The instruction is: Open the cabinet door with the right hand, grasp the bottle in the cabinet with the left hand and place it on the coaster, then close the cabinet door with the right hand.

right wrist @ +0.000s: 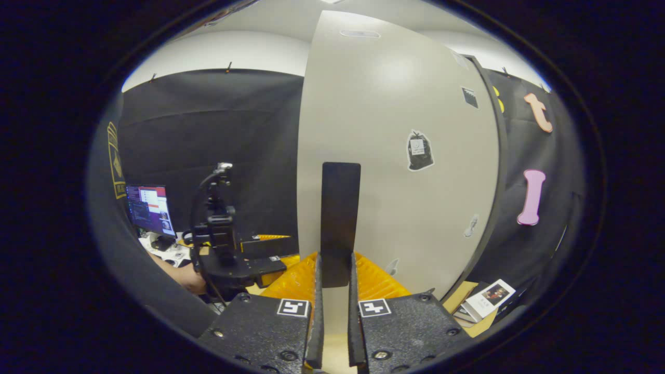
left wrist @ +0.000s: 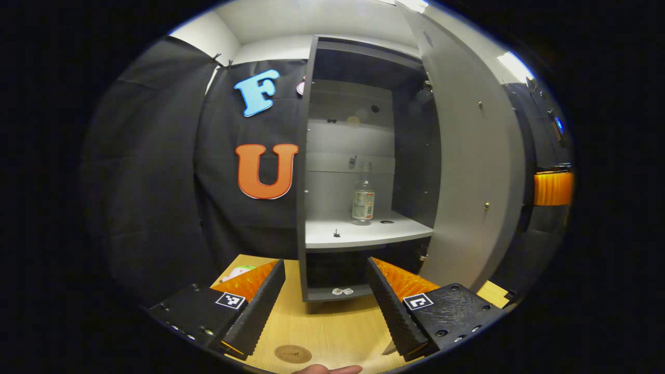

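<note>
The cabinet point(left wrist: 306, 156) stands open. A clear bottle point(left wrist: 363, 197) with a label stands upright on its pale shelf point(left wrist: 363, 235), toward the back. My left gripper point(left wrist: 327, 296) is open above the wooden table, well short of the shelf, with nothing between its fingers. A round brown coaster point(left wrist: 293, 354) lies on the table just below it. The pale door point(left wrist: 467, 156) is swung out to the right. In the right gripper view, my right gripper point(right wrist: 335, 265) is shut on the door's black vertical handle point(right wrist: 340, 208). The left gripper point(right wrist: 223, 244) shows farther off at the left, held by a hand point(right wrist: 189, 278).
A lower cabinet compartment point(left wrist: 337, 275) sits under the shelf. A green and white object point(left wrist: 239, 271) lies on the table at the left. A monitor point(right wrist: 150, 208) stands at the far left, and books point(right wrist: 488, 298) lie by the door's right edge.
</note>
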### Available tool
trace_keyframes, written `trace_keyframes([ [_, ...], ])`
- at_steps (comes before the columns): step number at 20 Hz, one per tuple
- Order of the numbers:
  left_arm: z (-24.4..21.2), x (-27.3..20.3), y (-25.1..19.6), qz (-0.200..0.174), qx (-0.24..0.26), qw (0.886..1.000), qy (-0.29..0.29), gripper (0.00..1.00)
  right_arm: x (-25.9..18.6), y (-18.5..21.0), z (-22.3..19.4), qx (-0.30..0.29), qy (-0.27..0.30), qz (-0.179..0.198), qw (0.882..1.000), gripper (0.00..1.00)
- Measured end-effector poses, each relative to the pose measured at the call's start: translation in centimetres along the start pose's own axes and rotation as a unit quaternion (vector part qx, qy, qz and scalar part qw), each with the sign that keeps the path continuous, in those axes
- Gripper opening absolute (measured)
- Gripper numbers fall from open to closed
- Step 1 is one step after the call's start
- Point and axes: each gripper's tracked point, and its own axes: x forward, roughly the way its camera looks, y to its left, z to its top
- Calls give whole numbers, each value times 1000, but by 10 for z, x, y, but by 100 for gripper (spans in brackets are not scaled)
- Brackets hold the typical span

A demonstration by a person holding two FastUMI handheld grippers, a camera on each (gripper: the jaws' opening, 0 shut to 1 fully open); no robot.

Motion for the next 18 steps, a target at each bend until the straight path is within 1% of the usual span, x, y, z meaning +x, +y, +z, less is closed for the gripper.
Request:
trace_keyframes([
  [1, 5, 13, -9, -13, 7, 1000, -5, 94, -6, -9, -6, -13, 22, -26, 999, 14],
  [2, 13, 24, -19, -25, 13, 1000, -13, 94, -5, -16, -11, -23, 33, -46, 998, 7],
  [3, 21, 37, -27, -36, 17, 999, -25, 94, -4, -15, -3, -11, 25, -52, 998, 6],
  [4, 32, 51, -36, -67, 18, 997, -40, 94, -2, -15, -2, 8, 12, -62, 998, 6],
  [5, 47, 55, -61, -143, -4, 985, -95, 89, 1, -18, -1, 25, 8, -76, 997, 6],
  [6, 62, 57, -85, -201, -15, 973, -112, 83, -5, -22, -1, 34, 4, -91, 995, 6],
  [7, 73, 54, -110, -238, 20, 962, -129, 85, -7, -26, -2, 39, 4, -102, 994, 6],
  [8, 83, 54, -121, -245, 49, 958, -143, 82, -10, -26, -3, 42, 5, -106, 993, 6],
  [9, 83, 53, -128, -241, 51, 959, -144, 76, -10, -28, -3, 41, 4, -111, 993, 6],
  [10, 76, 52, -133, -237, 41, 961, -138, 70, -11, -32, -2, 38, 4, -119, 992, 6],
  [12, 60, 44, -145, -224, 9, 967, -124, 70, -15, -38, 3, 35, -4, -134, 990, 6],
  [14, 47, 44, -159, -217, -4, 969, -121, 72, -16, -41, 6, 35, -11, -145, 989, 6],
  [15, 55, 38, -163, -215, -8, 969, -122, 61, -15, -42, 6, 35, -13, -149, 988, 6],
  [16, 63, 34, -171, -218, -13, 968, -121, 72, -15, -44, 7, 36, -14, -156, 987, 6],
  [17, 68, 35, -173, -217, -22, 968, -122, 72, -17, -47, 8, 38, -16, -165, 985, 6],
  [18, 72, 43, -174, -211, -34, 970, -118, 84, -21, -55, 7, 39, -21, -180, 983, 6],
])
